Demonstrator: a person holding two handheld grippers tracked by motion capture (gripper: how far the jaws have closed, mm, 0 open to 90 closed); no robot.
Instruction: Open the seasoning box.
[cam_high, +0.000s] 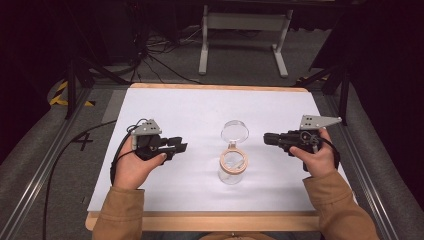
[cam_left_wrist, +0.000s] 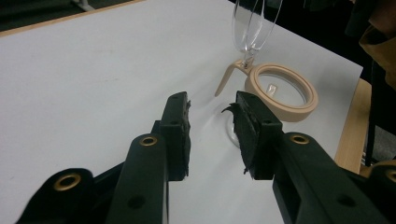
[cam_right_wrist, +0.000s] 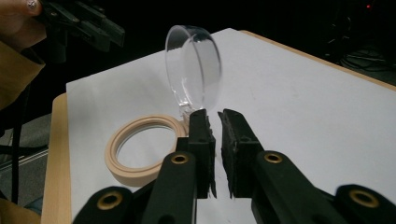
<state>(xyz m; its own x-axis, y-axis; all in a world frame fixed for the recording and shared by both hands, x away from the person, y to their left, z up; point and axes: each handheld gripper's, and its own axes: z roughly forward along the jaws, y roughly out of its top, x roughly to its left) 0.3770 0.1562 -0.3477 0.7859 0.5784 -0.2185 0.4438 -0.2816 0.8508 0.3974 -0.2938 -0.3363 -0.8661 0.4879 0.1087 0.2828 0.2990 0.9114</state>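
A clear glass jar (cam_high: 233, 169) with a tan rim stands upright on the white mat, its clear hinged lid (cam_high: 234, 131) swung open and standing behind it. My left gripper (cam_high: 182, 146) hovers left of the jar, open, nothing between its jaws. In the left gripper view the gripper (cam_left_wrist: 212, 109) points at the tan rim (cam_left_wrist: 286, 113) and the lid (cam_left_wrist: 254, 23). My right gripper (cam_high: 266, 138) is right of the jar, shut and holding nothing. In the right gripper view its tips (cam_right_wrist: 218, 119) sit just short of the rim (cam_right_wrist: 122, 171) and lid (cam_right_wrist: 196, 70); the left gripper (cam_right_wrist: 88, 23) shows beyond.
The white mat (cam_high: 175, 110) covers a wooden tabletop whose edge (cam_high: 200, 221) shows at the front. Metal rails (cam_high: 40, 170) run along both sides. Cables and a white stand (cam_high: 245, 22) lie on the floor behind the table.
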